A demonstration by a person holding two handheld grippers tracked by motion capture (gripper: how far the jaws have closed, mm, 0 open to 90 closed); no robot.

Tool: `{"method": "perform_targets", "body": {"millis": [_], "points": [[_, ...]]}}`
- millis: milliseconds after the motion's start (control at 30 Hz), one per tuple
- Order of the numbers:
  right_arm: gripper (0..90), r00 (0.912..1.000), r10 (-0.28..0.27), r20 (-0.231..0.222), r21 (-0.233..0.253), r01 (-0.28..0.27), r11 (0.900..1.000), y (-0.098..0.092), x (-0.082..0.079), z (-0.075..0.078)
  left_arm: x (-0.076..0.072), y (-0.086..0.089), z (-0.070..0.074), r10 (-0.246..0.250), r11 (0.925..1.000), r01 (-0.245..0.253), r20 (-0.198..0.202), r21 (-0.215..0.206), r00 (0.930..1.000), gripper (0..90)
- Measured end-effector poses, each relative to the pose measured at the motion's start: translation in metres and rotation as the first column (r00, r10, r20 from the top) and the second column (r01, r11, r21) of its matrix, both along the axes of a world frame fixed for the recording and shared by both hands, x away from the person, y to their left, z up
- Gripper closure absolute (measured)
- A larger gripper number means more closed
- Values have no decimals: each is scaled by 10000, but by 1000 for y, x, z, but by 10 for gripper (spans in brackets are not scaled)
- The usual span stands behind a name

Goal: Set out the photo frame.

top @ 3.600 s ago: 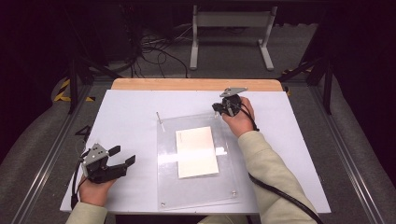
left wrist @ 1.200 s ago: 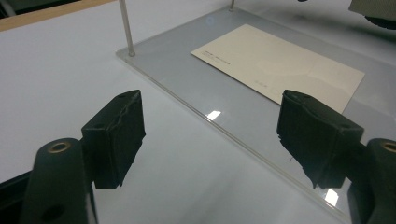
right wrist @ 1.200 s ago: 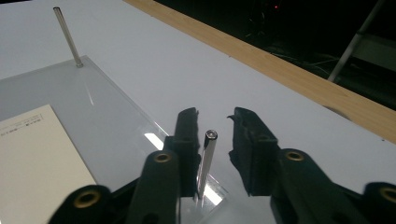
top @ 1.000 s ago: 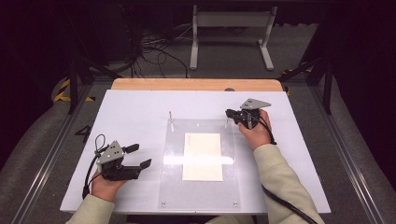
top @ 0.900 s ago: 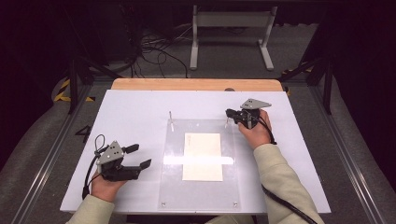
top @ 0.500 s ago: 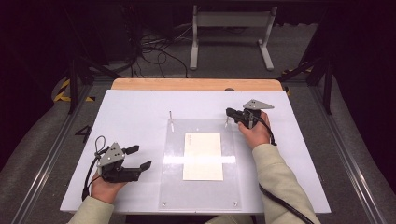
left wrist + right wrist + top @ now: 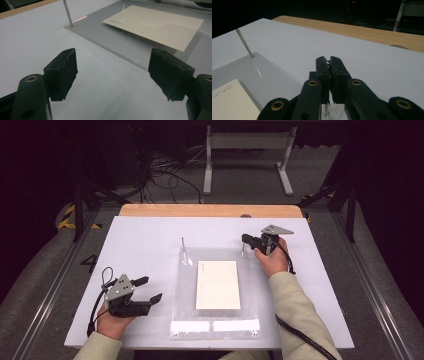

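Right gripper (image 7: 329,60): jaws pressed together around the top of a thin metal pin (image 7: 325,110) at the far right corner of the clear acrylic plate (image 7: 250,285). Left gripper (image 7: 112,72): jaws spread wide, holding nothing, hovering over the white counter (image 7: 140,245) just beside the plate's near left edge. A cream card (image 7: 217,284) lies flat mid-plate; a second pin (image 7: 183,249) stands at the far left corner. The plate looks rigid, slick and scratch-prone: best taken by an edge. The card seems light and bendable.
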State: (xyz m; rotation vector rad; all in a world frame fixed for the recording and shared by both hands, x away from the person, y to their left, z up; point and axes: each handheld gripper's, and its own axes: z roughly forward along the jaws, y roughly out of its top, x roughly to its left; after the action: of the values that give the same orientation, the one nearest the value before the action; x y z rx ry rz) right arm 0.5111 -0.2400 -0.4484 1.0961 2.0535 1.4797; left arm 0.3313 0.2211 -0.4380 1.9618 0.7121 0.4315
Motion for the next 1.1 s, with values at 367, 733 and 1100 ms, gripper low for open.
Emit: {"method": "perform_targets", "body": {"millis": [367,733,1100], "points": [[854,9988,-139,-470,206,149,9997,0,7,2,-3,0,1,-39,9999,32,484,148,9988,170],[853,9962,-208,-849,518,253,9983,0,13,2,-5,0,-2,-199,9990,176,582,405,9981,140],[852,9926,-331,-1170,726,417,9965,0,18,1,-5,-3,-5,-678,9967,641,732,507,9950,117]]}}
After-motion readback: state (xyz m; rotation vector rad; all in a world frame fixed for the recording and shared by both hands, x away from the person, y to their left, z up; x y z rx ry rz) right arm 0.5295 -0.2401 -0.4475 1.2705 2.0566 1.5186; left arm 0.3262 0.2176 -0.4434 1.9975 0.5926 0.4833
